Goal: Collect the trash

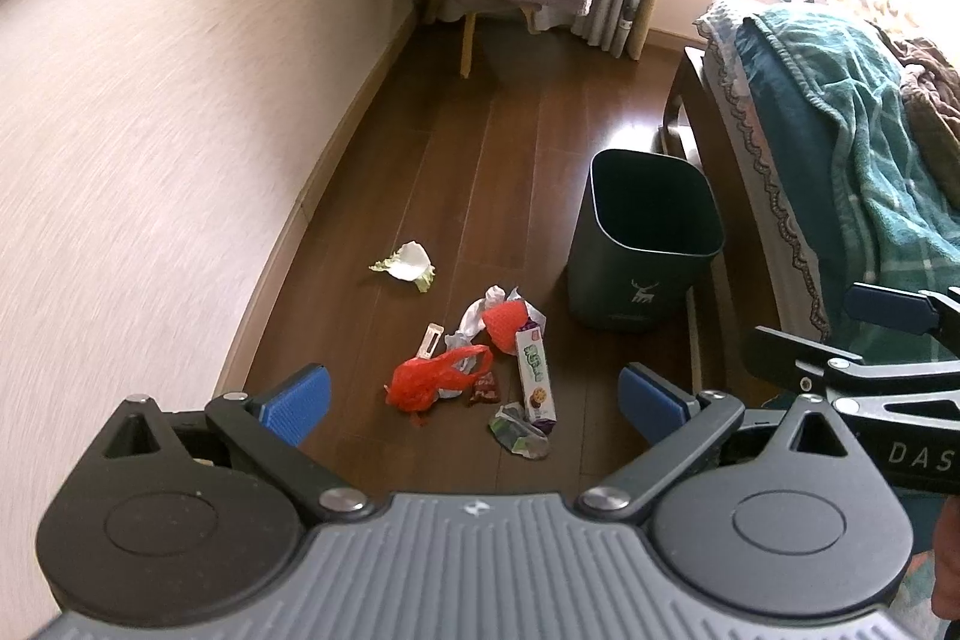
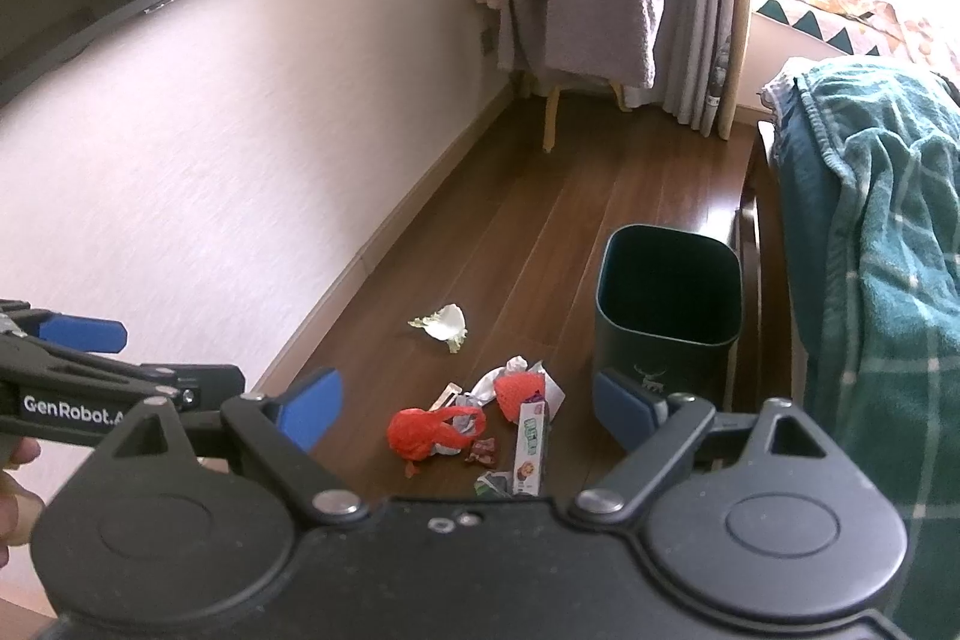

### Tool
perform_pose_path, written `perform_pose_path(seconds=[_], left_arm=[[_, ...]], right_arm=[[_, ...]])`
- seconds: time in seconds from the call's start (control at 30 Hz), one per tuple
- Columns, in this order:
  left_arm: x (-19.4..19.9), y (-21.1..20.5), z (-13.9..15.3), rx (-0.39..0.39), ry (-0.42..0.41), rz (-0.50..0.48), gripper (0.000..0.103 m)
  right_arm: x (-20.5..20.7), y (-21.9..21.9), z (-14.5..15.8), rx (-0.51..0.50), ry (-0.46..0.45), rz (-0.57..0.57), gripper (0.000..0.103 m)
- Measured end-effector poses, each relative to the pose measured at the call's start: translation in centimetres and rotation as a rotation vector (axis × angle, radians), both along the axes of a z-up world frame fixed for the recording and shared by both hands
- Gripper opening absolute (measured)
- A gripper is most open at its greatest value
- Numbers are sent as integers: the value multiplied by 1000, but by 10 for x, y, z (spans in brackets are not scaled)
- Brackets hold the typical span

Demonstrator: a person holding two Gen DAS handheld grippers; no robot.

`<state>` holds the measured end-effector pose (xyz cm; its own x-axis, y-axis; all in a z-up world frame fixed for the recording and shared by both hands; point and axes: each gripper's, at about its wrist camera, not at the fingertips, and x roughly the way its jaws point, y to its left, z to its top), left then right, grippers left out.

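Trash lies on the wooden floor: a red plastic bag [image 1: 427, 376], a red net [image 1: 504, 321] on crumpled white paper [image 1: 477, 313], a long snack box [image 1: 536, 373], a foil wrapper [image 1: 519, 430], a small dark wrapper [image 1: 483, 388], a white tag [image 1: 431, 340] and a cabbage leaf [image 1: 408, 265]. A dark bin [image 1: 645, 244] stands open to their right. My left gripper [image 1: 474, 403] is open and empty, above and short of the pile. My right gripper [image 2: 468, 409] is open and empty, also above the pile [image 2: 474, 421], with the bin [image 2: 669, 307] ahead right.
A wall with skirting [image 1: 336, 148] runs along the left. A bed with a green blanket [image 1: 852, 148] flanks the right, close to the bin. Hanging clothes and a rack leg [image 1: 467, 46] stand at the far end. The right gripper shows in the left wrist view [image 1: 888, 340].
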<state>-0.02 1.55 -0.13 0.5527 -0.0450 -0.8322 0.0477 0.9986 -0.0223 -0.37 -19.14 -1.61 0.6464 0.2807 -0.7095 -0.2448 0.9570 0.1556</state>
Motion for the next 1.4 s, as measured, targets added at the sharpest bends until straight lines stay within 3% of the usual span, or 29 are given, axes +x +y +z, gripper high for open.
perform_pose_path(seconds=[0.73,1.07,1.4], left_arm=[[44,31,15,-42,-7,-77,103],[72,37,12,-25,7,-87,103],[123,27,-2,27,51,9,103]], right_arm=[[13,25,22,-40,-9,-37,90],[28,32,22,-33,-4,-63,90],[100,-8,-5,-25,15,-60,90]])
